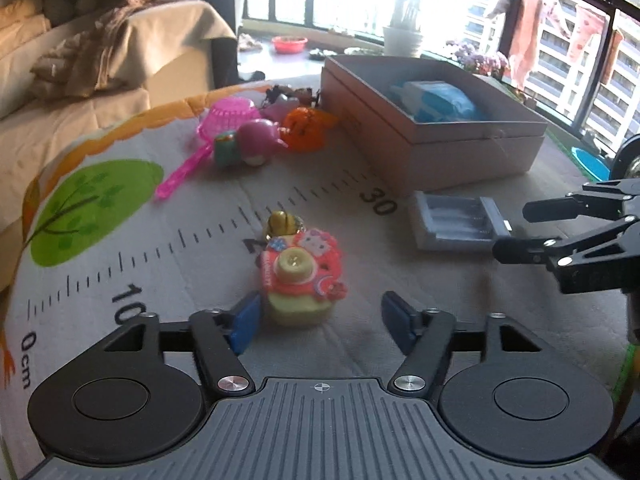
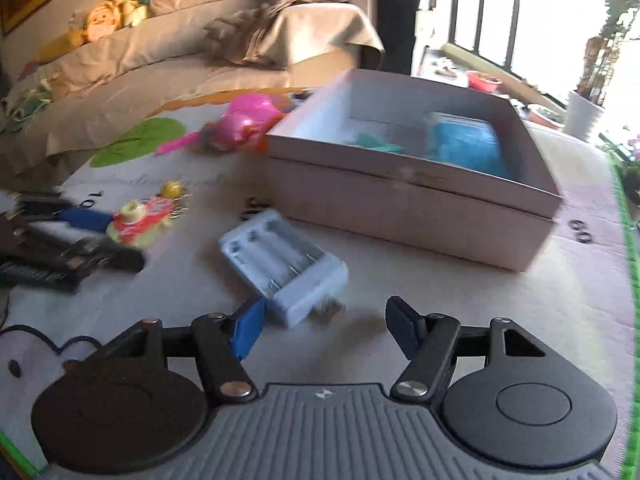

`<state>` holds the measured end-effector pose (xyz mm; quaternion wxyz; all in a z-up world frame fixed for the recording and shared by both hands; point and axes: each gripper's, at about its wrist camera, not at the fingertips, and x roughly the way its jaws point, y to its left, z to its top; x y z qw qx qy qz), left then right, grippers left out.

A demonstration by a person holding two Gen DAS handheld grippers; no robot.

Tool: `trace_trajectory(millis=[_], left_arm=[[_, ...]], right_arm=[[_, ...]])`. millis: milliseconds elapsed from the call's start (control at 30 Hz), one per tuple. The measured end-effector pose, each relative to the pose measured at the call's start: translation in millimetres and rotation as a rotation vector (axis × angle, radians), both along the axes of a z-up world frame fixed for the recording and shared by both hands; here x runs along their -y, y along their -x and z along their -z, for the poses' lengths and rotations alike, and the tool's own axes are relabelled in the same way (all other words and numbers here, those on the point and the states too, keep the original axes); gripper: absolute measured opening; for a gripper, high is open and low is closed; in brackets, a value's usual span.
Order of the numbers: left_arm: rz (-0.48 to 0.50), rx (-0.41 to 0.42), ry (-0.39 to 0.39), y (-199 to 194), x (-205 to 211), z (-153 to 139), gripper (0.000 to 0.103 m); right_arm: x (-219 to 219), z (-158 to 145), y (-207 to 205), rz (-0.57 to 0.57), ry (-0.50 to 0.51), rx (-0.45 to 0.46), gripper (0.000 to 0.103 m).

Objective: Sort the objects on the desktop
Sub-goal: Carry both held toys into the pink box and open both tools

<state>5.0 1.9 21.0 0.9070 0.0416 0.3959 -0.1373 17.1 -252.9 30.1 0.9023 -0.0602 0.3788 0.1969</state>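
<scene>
My left gripper is open, its fingers either side of the near end of a red and yellow toy camera with a gold bell behind it. My right gripper is open just short of a white battery charger, whose near corner lies by the left finger. The charger also shows in the left wrist view, with the right gripper beside it. A pinkish open box holds a blue packet. The toy camera and left gripper show at left.
A pile of toys lies beyond: a pink strainer, a pink mushroom toy and an orange toy. All rest on a printed ruler mat. A sofa stands behind, windows at right.
</scene>
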Motion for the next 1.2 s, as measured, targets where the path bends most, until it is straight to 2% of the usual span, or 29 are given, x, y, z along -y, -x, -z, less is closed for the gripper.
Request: trace_trajectory(millis=[133,167,200,267,400,533,567,600,633,767,900,967,1033,1200], left_arm=[[-0.049,0.033,-0.1,-14,12,5,0.072],[-0.055,0.036,-0.1,-18,11,5,0.07],[-0.057,0.033,-0.094,-20,11,5,0.061],[-0.056,0.028,-0.08,-18,7,4,0.05],[-0.07,0.024,-0.086,-10,-4,3,0.05],[-0.08,-0.006,-0.058,-2,-15,2,0.05],[-0.075,-0.013,-0.049,-2,-16,2,0.051],[-0.079,-0.013,-0.045,-2,-16,3,0.052],[-0.083,-0.013,-0.044,-3,-15,3,0.052],[-0.097,-0.007,-0.053,-7,-10,3,0.052],[-0.085,0.006,-0.055,0,-5,-3,0.049],[-0.069,0.041,-0.048,5,0,-17,0.049],[-0.035,0.107,-0.018,8,7,-44,0.049],[0.077,0.355,0.024,-1,34,-118,0.049]], right_arm=[[-4,-6,0,-0.041,-0.013,0.047,0.068],[-9,-6,-1,-0.058,-0.004,0.065,0.068],[-15,-7,-3,-0.079,0.006,0.079,0.068],[-27,-6,-7,-0.128,0.022,0.095,0.069],[-45,3,-21,-0.206,0.067,0.089,0.073],[-52,10,-28,-0.231,0.083,0.063,0.073],[-53,9,-27,-0.237,0.081,0.053,0.065],[-54,7,-24,-0.253,0.081,0.042,0.053],[-56,6,-20,-0.264,0.081,0.033,0.048],[-57,2,1,-0.259,0.087,0.006,0.047],[-43,-6,18,-0.223,0.04,-0.027,0.047],[-32,-16,22,-0.192,0.013,-0.022,0.047],[-18,-33,27,-0.163,-0.02,0.01,0.047],[26,-109,33,-0.036,-0.094,0.224,0.047]])
